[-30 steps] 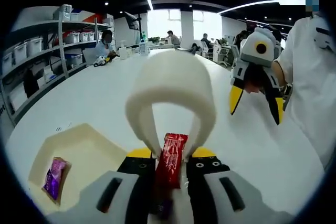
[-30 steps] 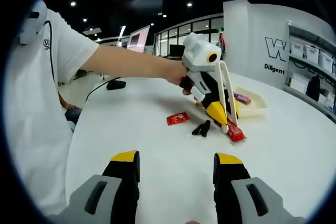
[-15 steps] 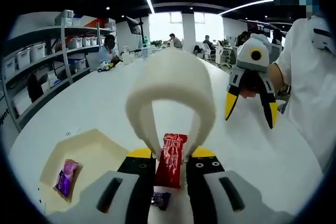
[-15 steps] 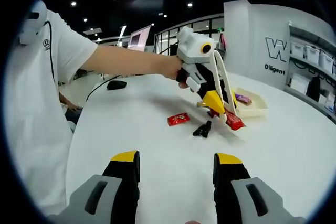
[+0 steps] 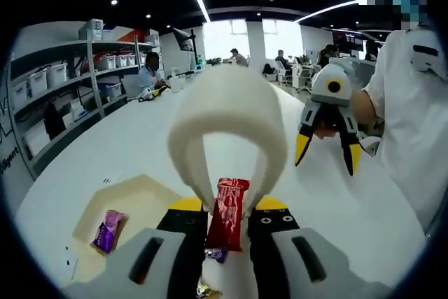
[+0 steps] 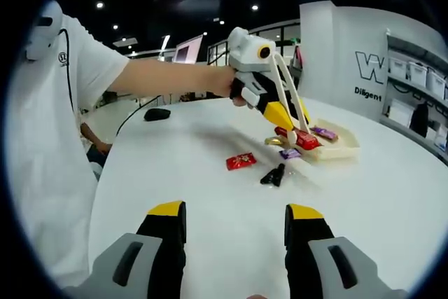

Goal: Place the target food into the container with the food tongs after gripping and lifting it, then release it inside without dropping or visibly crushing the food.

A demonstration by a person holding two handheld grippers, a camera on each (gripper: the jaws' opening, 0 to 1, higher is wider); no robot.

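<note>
Room: open office hall with ceiling strip lights, shelves of white bins along one wall, and people seated at far desks.
Worktop: a broad white worktop carries everything.
Target food: a red snack bar is pinched between the tips of the white tongs, lifted off the worktop. In the right gripper view the same bar hangs at the near edge of the tray.
Tongs: held in the left gripper, whose jaws are clamped on the tong arms. From the right gripper view that gripper is angled down toward the tray.
Container: a shallow cream tray, already holding a purple sweet.
Step in hand: carrying; the bar looks gripped and raised, close to the tray but not yet let go.
Next move: I judge it needs the tongs brought fully over the tray and lowered. The squeeze should then be eased gently so the bar settles inside without falling.
Right gripper: the right gripper idles low over bare worktop, jaws wide apart with nothing between them. It also hangs in the air in the left gripper view.
Loose items: a red packet, a black piece, a small purple sweet and a gold one lie on the worktop near the tray.
</note>
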